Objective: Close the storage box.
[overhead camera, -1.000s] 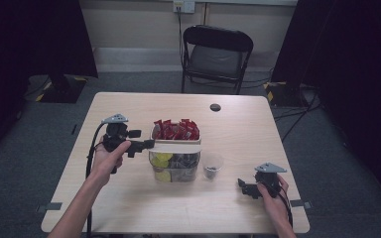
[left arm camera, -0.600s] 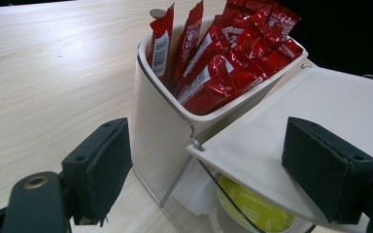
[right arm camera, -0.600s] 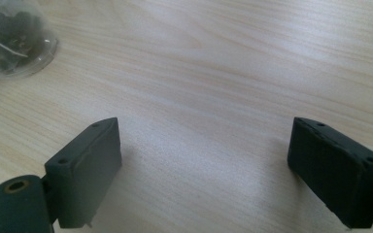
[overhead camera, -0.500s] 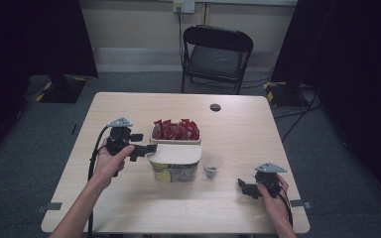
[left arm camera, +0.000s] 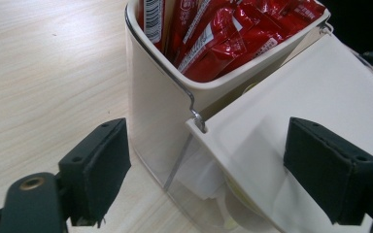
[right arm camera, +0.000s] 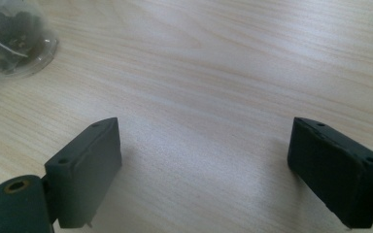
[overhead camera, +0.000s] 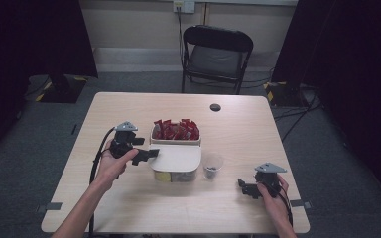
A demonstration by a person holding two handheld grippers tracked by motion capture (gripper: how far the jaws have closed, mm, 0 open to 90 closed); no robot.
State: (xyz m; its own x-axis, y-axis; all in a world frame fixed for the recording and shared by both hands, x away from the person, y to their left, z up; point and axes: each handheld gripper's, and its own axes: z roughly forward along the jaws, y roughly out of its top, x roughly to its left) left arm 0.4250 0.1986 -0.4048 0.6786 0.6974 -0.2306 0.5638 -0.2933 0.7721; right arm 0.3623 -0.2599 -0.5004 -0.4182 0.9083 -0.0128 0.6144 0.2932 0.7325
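Observation:
A white bin (overhead camera: 175, 139) of red packets (overhead camera: 174, 130) stands mid-table. In front of it a white hinged lid (overhead camera: 176, 156) lies nearly flat over a clear container (overhead camera: 174, 176). My left gripper (overhead camera: 150, 154) is at the lid's left edge. In the left gripper view it (left arm camera: 213, 179) is open, its jaws wide on either side of the bin's corner (left arm camera: 160, 116) and the lid (left arm camera: 320, 111). My right gripper (overhead camera: 243, 187) rests near the table's front right. In the right gripper view it (right arm camera: 211, 177) is open over bare wood.
A small clear cup (overhead camera: 212, 166) with dark contents stands right of the clear container, and it shows again (right arm camera: 14, 43) in the right gripper view. A black disc (overhead camera: 215, 107) lies at the back of the table. A folding chair (overhead camera: 217, 54) stands behind it.
The white lid has swung down from a raised position to lie over the clear container. My left gripper moved nearer and lower with it. The right gripper has stayed put.

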